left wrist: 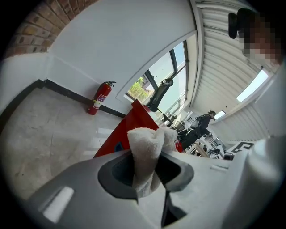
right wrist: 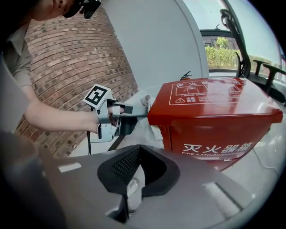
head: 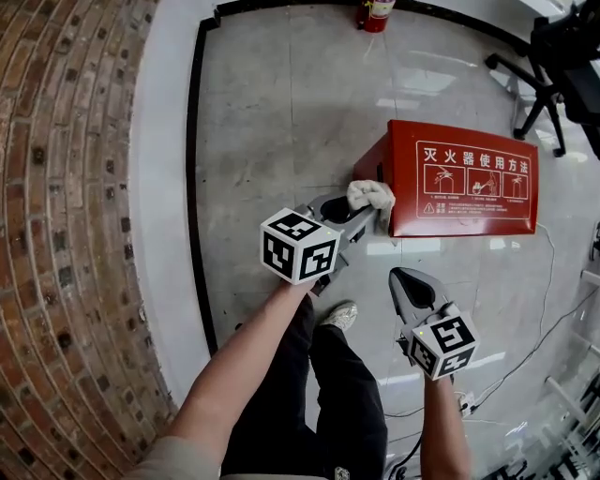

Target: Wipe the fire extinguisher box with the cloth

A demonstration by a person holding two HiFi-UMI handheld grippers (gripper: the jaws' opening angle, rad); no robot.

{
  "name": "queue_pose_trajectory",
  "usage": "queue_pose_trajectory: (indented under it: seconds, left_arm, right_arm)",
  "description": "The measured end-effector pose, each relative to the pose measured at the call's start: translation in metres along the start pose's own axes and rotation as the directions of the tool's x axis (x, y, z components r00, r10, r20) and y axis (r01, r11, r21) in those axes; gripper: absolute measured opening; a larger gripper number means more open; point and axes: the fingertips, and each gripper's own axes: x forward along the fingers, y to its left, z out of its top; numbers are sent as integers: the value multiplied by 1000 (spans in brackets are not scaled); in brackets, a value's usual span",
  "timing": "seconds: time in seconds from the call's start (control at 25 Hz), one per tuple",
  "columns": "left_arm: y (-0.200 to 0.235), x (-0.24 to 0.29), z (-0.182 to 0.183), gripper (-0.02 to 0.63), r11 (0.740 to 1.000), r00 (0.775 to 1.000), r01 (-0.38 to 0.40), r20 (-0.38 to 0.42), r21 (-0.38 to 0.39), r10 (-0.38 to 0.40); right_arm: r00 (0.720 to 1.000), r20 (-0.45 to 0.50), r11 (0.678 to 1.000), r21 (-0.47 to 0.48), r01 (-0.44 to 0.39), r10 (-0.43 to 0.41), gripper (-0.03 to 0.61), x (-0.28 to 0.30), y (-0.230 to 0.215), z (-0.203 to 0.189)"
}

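Observation:
The red fire extinguisher box (head: pixel 464 178) stands on the grey floor, white Chinese print on its lid; it also fills the right gripper view (right wrist: pixel 214 112). My left gripper (head: pixel 361 208) is shut on a white cloth (head: pixel 371 194), which presses against the box's left top edge. Seen along the left jaws, the cloth (left wrist: pixel 145 154) bunches up between them, with the box (left wrist: pixel 134 127) just behind. My right gripper (head: pixel 412 286) hangs in front of the box, jaws together with nothing in them (right wrist: pixel 136 179).
A red fire extinguisher (head: pixel 378 13) stands at the far wall. A brick column (head: pixel 66 234) rises at the left. A black chair base (head: pixel 539 84) sits at the back right. Cables (head: pixel 548 328) trail across the floor at right. My leg and shoe (head: pixel 339 315) are below.

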Motion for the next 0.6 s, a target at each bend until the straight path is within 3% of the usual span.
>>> queue_pose_trajectory:
  seconds: [0.16, 0.36, 0.6]
  left_arm:
    - [25, 9, -24, 107, 1000, 998, 9, -67, 15, -8]
    - [51, 37, -62, 107, 996, 991, 35, -130, 78, -24]
    - [110, 76, -116, 107, 992, 985, 41, -171, 120, -20]
  right_arm:
    - [999, -42, 998, -48, -34, 32, 26, 26, 10, -10]
    - [996, -87, 988, -149, -27, 14, 26, 64, 5, -26]
    - [995, -83, 977, -202, -72, 56, 26, 108, -11, -68]
